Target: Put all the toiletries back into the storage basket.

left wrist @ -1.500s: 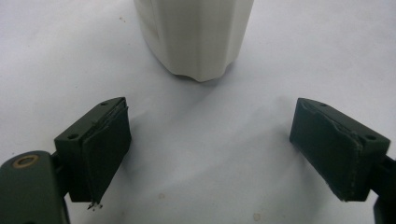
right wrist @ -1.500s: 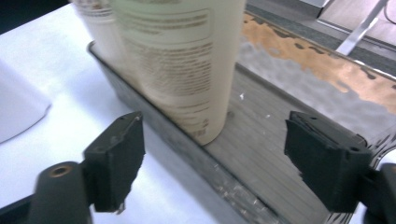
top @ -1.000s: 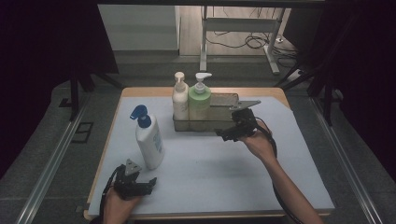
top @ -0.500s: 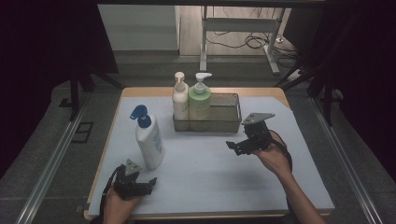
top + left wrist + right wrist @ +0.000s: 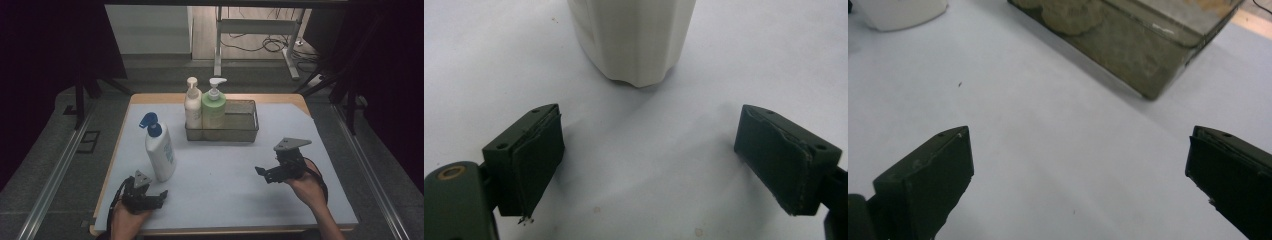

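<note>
Left gripper faces the lotion bottle

Jaws wide, empty — the upright bottle stands just ahead, near the table's front-left corner — the nearer hand's.

We count three pump bottles: one white bottle with a blue pump standing on the tabletop; one cream bottle and one green bottle inside the basket; we count one mesh basket; we count two hand-held grippers, the left hand-held gripper and the right hand-held gripper.
</note>
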Demonstrator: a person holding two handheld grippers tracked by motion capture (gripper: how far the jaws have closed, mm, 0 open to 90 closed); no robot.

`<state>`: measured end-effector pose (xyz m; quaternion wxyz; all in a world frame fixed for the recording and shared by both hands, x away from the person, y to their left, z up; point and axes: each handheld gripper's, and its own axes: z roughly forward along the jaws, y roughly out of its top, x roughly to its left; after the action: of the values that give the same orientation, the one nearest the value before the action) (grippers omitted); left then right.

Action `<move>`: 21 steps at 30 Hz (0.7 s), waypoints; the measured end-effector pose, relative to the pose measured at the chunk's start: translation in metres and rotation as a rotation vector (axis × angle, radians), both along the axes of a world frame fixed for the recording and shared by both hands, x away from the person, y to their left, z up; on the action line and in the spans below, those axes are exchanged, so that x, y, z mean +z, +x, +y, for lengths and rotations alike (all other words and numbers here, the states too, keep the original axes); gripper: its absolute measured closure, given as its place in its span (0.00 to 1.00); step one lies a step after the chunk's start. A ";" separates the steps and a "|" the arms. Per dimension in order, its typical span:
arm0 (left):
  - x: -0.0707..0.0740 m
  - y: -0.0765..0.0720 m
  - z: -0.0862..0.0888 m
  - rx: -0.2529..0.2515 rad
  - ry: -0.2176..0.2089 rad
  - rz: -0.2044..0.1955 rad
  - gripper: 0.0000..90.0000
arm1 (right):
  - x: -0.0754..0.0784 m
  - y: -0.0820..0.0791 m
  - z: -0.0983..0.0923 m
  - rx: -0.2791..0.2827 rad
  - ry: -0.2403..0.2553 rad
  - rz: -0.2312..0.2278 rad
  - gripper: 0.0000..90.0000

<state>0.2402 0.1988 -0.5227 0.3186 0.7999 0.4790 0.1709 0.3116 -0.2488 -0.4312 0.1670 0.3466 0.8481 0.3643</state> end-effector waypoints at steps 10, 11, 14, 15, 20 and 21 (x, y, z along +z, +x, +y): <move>0.000 0.000 0.000 0.000 -0.001 0.003 0.14 | -0.031 -0.022 -0.012 -0.034 0.014 0.019 0.00; 0.000 0.000 0.000 0.000 0.000 0.002 0.14 | -0.035 -0.022 -0.014 -0.036 0.009 0.020 0.00; 0.001 0.000 0.000 -0.003 0.003 0.002 0.14 | -0.047 -0.023 -0.018 -0.052 0.017 0.039 0.00; 0.001 0.001 0.000 -0.004 0.005 0.004 0.15 | -0.051 -0.023 -0.019 -0.060 0.021 0.047 0.00; 0.004 0.001 -0.002 -0.011 0.005 -0.003 0.21 | -0.071 -0.025 -0.023 -0.069 0.023 0.061 0.00; 0.004 0.001 -0.003 -0.012 0.009 -0.006 0.21 | -0.074 -0.025 -0.023 -0.070 0.018 0.067 0.00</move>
<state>0.2410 0.1959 -0.5185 0.3173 0.8038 0.4724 0.1734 0.2865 -0.2717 -0.5056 0.1479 0.3898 0.8372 0.3539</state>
